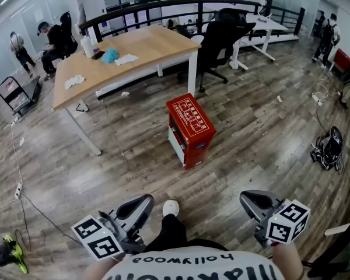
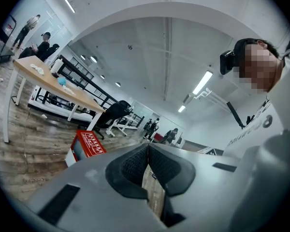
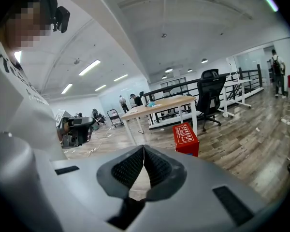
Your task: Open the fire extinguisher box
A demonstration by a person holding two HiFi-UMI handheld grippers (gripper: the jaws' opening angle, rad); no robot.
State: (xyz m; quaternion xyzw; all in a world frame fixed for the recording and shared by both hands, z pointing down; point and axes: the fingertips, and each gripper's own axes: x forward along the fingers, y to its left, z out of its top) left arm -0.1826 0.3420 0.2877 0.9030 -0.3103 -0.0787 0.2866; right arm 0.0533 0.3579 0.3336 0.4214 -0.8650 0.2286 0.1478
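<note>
The red fire extinguisher box [image 1: 190,127] stands on the wood floor, its printed lid up and a pale window on its front left side. It lies well ahead of both grippers, and neither touches it. My left gripper [image 1: 144,202] sits low at the left with its jaws shut and nothing between them. My right gripper [image 1: 249,199] sits low at the right, also shut and empty. The left gripper view has the box [image 2: 87,146] left of the closed tips [image 2: 148,145]. In the right gripper view the box [image 3: 186,138] stands right of the closed tips [image 3: 143,147].
A long wooden table [image 1: 134,48] stands behind the box, with a black office chair [image 1: 221,31] at its right end. A black bag [image 1: 329,147] lies on the floor at the right, cables [image 1: 23,197] at the left. People stand far back left.
</note>
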